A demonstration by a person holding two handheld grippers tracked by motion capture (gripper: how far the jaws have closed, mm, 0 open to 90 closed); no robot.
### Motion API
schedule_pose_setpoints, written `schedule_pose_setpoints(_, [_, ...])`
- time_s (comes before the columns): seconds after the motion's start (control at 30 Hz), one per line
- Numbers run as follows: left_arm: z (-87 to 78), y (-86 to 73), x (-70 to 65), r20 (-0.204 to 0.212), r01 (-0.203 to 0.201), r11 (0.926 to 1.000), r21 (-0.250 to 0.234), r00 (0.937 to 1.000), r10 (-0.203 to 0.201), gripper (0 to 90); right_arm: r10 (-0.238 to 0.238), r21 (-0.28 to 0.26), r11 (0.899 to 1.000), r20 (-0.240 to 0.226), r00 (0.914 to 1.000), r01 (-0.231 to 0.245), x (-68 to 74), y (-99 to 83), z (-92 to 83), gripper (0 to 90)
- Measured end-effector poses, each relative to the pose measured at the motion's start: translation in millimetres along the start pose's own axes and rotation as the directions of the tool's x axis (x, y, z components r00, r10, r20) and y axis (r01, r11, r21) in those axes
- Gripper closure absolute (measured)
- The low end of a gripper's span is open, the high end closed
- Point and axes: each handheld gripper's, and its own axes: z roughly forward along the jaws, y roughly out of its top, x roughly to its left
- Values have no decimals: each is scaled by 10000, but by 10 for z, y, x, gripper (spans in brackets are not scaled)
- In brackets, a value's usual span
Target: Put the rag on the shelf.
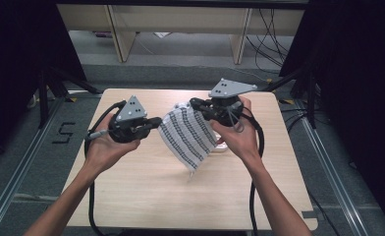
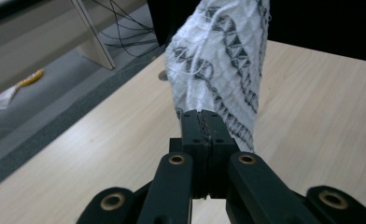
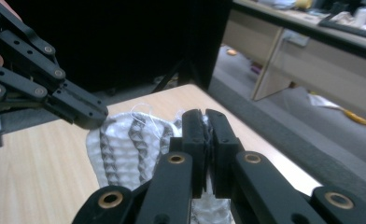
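From the near edge of the tabletop my two forearms reach forward, each hand carrying a hand-held gripper. I have the left hand-held gripper clamped on one edge of the cloth, a white piece with dark patterned stripes; in the left gripper view its jaws stand pressed together with the fabric pinched between the pads and rising away from them. The right hand-held gripper is closed on the opposite upper edge, and in the right gripper view the weave bunches just at its closed jaws, with the left hand-held gripper biting the cloth a little farther off. I hold the two grips apart and above the wood so that the cloth hangs between them as a slanted sheet, its lowest corner trailing down toward the tabletop; I cannot tell whether that corner touches the surface. Two separate grips on the top edge let gravity pull the fabric flat, which I judge to be the point of the hold: spreading the cloth out ahead of laying or folding it. Just behind the cloth, a small pale object lies on the tabletop, too hidden to identify. Farther off, beyond the tabletop, lie the grey floor and some wooden furniture legs.
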Motion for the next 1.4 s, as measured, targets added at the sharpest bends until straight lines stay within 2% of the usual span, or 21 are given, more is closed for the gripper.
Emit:
schedule_pose_setpoints(0.03, [0,0,0,0,0,10000,0,10000,0,890,244,103,9996,-13,9997,-244,-13,5,-38,880])
schedule_pose_setpoints(0.07, [23,91,20,-3,-103,9999,-24,9999,103,890,126,33,9999,95,9999,-126,-43,8,-67,880])
schedule_pose_setpoints(0.13, [39,133,26,-12,-119,9999,-28,9999,119,890,131,-69,9999,311,9994,-128,-91,4,-119,880])
schedule_pose_setpoints(0.17, [72,208,40,-24,-212,9998,34,9998,212,890,509,-107,9987,305,9982,-506,-88,-3,-142,880])
schedule_pose_setpoints(0.27, [114,273,47,-34,-302,9995,71,9995,302,890,350,-160,9993,280,9990,-345,-135,-6,-186,880])
schedule_pose_setpoints(0.3, [132,302,48,-1,-313,9995,64,9995,313,890,431,-310,9987,491,9979,-417,-164,-9,-224,880])
schedule_pose_setpoints(0.33, [170,357,48,20,-364,9993,54,9993,364,890,484,-280,9985,498,9976,-470,-180,-7,-245,880])
schedule_pose_setpoints(0.37, [188,385,48,44,-383,9992,66,9993,382,890,336,-371,9988,621,9975,-314,-209,-4,-260,880])
schedule_pose_setpoints(0.4, [206,409,51,44,-403,9992,68,9992,402,890,516,-352,9981,584,9970,-496,-218,0,-272,880])
schedule_pose_setpoints(0.43, [223,433,60,62,-441,9990,115,9990,441,890,421,-378,9985,726,9965,-394,-245,6,-287,880])
schedule_pose_setpoints(0.5, [245,456,66,58,-400,9992,92,9992,400,890,496,-393,9981,695,9963,-470,-264,14,-297,880])
schedule_pose_setpoints(0.57, [288,501,88,112,-335,9994,56,9994,335,890,573,-468,9975,892,9944,-533,-334,42,-328,880])
schedule_pose_setpoints(0.6, [323,547,121,169,-354,9994,61,9992,353,890,768,-370,9966,950,9925,-736,-344,50,-341,880])
schedule_pose_setpoints(0.73, [386,639,170,162,-184,9998,-43,9997,184,890,1003,-377,9946,1071,9892,-968,-444,60,-344,880])
schedule_pose_setpoints(0.8, [405,684,186,150,-209,9997,-83,9997,211,890,987,-365,9948,1206,9878,-950,-491,59,-348,880])
schedule_pose_setpoints(0.9, [431,745,206,142,-172,9998,-113,9997,174,890,1213,-366,9924,1245,9848,-1176,-547,52,-347,880])
schedule_pose_setpoints(0.93, [441,763,218,127,-193,9998,-99,9997,194,890,1104,-434,9935,1364,9845,-1054,-579,49,-341,879])
schedule_pose_setpoints(1.0, [468,798,238,99,-113,9998,-143,9999,114,890,1278,-385,9916,1337,9827,-1237,-611,46,-334,879])
schedule_pose_setpoints(1.4, [662,940,355,-21,154,9999,-29,9999,-154,890,1302,-363,9914,1815,9747,-1257,-789,116,-290,879])
